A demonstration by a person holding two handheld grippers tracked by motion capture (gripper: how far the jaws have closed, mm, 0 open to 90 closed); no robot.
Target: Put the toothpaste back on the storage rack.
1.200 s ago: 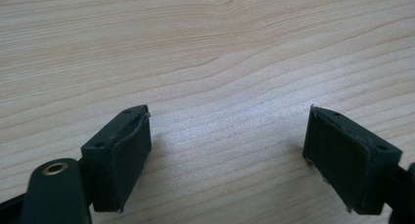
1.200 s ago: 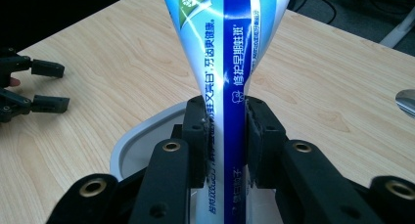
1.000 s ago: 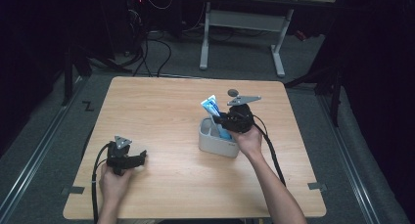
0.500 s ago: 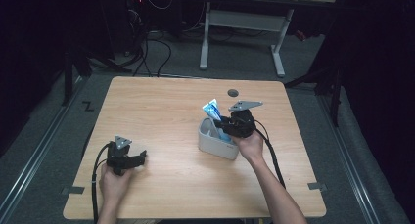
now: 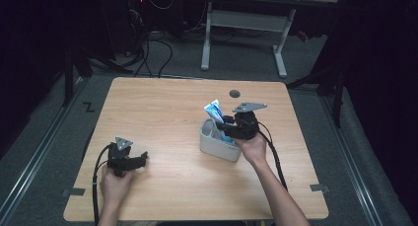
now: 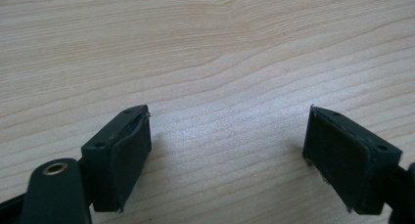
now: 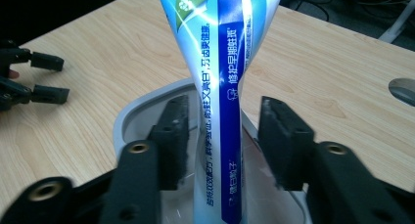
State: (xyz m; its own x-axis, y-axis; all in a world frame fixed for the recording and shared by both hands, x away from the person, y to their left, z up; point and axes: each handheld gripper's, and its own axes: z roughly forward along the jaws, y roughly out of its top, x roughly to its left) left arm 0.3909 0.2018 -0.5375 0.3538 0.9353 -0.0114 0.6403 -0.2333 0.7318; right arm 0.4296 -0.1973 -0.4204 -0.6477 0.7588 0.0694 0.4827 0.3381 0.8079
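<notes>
One toothpaste tube (image 7: pixel 230 101), blue and white with printed Chinese characters, stands nearly upright in one grey holder cup (image 5: pixel 217 146) that sits on the wooden table (image 5: pixel 162 112), right of its middle. In the high view the flat crimped end of the tube pokes up above the cup's rim, leaning slightly toward the far left. The right gripper (image 7: pixel 222 141) hangs over the cup from the near right side; its jaws have just been opening, and in the right gripper view they stand on either side of the tube with a visible gap at each pad, so nothing is pinched, though the tube rises directly between them. The cup's curved rim shows behind and below the jaws. The left gripper (image 6: pixel 227 145) rests low over bare table near the front left corner, well apart from the cup, its jaws spread wide with only wood grain between them. There are two grippers, each with a black cable trailing back toward the person. One small dark round disc (image 5: pixel 234 93) lies on the table beyond the cup, near the far edge. Off the table, a desk frame with two pale legs (image 5: pixel 244 23) stands on the grey floor among loose cables.
</notes>
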